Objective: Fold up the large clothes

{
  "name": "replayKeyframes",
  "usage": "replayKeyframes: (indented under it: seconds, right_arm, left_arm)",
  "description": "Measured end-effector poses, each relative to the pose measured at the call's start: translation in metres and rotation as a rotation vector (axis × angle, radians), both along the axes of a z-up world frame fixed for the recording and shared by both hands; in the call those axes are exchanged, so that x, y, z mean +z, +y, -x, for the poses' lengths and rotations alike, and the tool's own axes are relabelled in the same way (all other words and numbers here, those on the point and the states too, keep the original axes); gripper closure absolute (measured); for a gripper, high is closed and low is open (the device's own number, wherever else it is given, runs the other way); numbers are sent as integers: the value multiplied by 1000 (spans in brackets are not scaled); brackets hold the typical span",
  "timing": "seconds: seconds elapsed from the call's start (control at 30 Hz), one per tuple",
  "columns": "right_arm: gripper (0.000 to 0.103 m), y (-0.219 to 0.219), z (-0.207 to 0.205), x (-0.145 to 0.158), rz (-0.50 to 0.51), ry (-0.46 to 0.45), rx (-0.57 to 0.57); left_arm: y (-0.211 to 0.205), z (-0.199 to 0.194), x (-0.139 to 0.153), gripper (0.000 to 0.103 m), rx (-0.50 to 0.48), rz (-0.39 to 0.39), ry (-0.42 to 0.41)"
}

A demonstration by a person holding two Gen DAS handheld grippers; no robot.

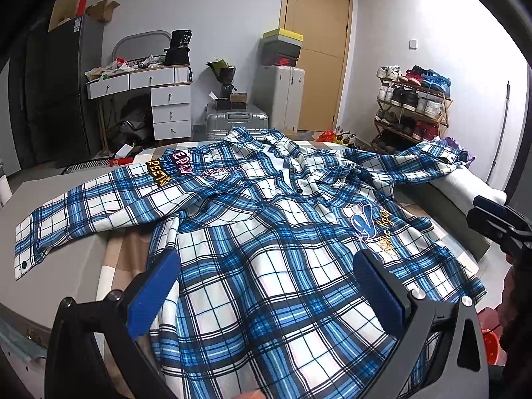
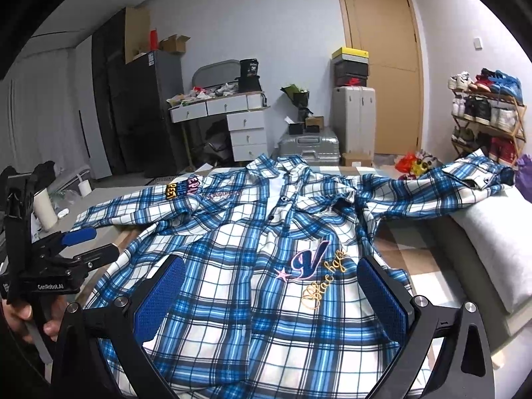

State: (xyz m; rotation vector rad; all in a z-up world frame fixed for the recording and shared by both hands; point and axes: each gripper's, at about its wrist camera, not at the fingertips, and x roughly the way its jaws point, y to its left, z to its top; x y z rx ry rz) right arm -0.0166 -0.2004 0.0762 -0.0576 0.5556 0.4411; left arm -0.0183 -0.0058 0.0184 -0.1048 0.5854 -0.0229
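Observation:
A large blue and white plaid shirt [image 1: 259, 232] lies spread face up on the bed, collar far, hem near me. Its left sleeve [image 1: 83, 219] stretches out to the left and its right sleeve [image 1: 429, 156] runs to the far right over a pillow. It also shows in the right wrist view [image 2: 252, 266]. My left gripper [image 1: 266, 282] is open above the shirt's lower part, holding nothing. My right gripper [image 2: 272, 296] is open above the lower front by the embroidered "V" logo [image 2: 309, 261], holding nothing. The left gripper also shows at the left of the right wrist view [image 2: 88, 244].
The bed [image 1: 60, 266] has a grey pillow [image 2: 492, 242] at its right. Beyond it stand a white drawer desk [image 1: 166, 99], suitcases [image 1: 236, 121], stacked boxes, a wooden door [image 1: 319, 43], a shoe rack [image 1: 412, 106] and a dark wardrobe [image 1: 56, 99].

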Motion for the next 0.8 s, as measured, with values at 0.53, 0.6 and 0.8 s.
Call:
replayKeyframes:
  seconds: [0.53,0.6,0.8]
  right_arm:
    - [0,-19,-11,-9,-22,25,-30]
    - [0,-21,-14,-12,-33,39,-34]
    - [0,-23,-25,-17,-35,57,-33]
  left_arm:
    - [-14,-19,-5,1,-25,-7,15]
    - [-15,-23,-6,1,-30,-13,20]
    - [-16,-33,-7,1,-39,-12,25]
